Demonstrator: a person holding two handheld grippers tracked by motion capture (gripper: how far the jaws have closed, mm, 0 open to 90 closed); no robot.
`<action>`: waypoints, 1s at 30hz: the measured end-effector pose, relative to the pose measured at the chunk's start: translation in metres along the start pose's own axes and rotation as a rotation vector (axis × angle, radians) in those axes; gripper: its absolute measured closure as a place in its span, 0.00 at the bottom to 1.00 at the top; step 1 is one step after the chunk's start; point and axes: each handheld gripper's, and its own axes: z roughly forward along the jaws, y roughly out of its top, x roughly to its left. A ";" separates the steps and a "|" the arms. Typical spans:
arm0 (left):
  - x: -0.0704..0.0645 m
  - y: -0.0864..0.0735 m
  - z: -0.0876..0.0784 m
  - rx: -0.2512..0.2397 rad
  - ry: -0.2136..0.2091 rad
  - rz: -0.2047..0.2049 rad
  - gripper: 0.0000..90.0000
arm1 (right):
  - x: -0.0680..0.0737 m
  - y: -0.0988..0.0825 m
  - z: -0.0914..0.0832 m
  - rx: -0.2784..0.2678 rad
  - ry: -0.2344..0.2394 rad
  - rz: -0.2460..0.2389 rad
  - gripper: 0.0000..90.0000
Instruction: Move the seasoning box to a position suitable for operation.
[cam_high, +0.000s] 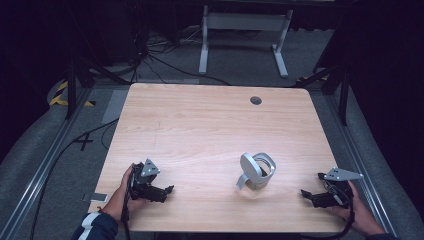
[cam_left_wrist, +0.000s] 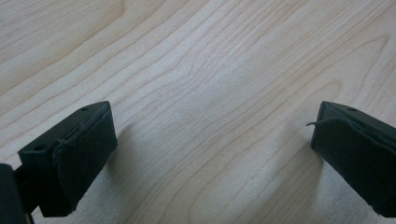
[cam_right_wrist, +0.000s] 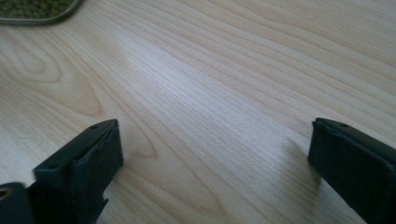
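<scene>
A pale grey, ring-shaped device with a strap, like a headset, stands on the wooden table right of centre near the front. My left gripper rests at the front left with its jaws pointing right toward the device. In the left gripper view the left gripper is open over bare wood. My right gripper lies at the front right and points left at the device. In the right gripper view the right gripper is open with nothing between the pads. A rimmed greenish edge shows at the top left.
A round cable hole sits near the table's far edge. Beyond the table stands a white frame, with black cables on the grey floor. A small flat object lies by the front left corner.
</scene>
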 end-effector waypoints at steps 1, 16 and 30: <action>0.000 0.001 0.000 0.011 -0.007 0.007 0.00 | 0.000 -0.001 -0.001 -0.014 0.021 -0.021 0.12; 0.000 0.002 0.001 0.005 -0.017 0.010 0.00 | 0.001 0.001 -0.007 -0.029 0.042 -0.025 0.58; 0.000 0.002 0.001 0.005 -0.017 0.010 0.00 | 0.025 0.019 -0.020 -0.069 0.102 -0.121 0.99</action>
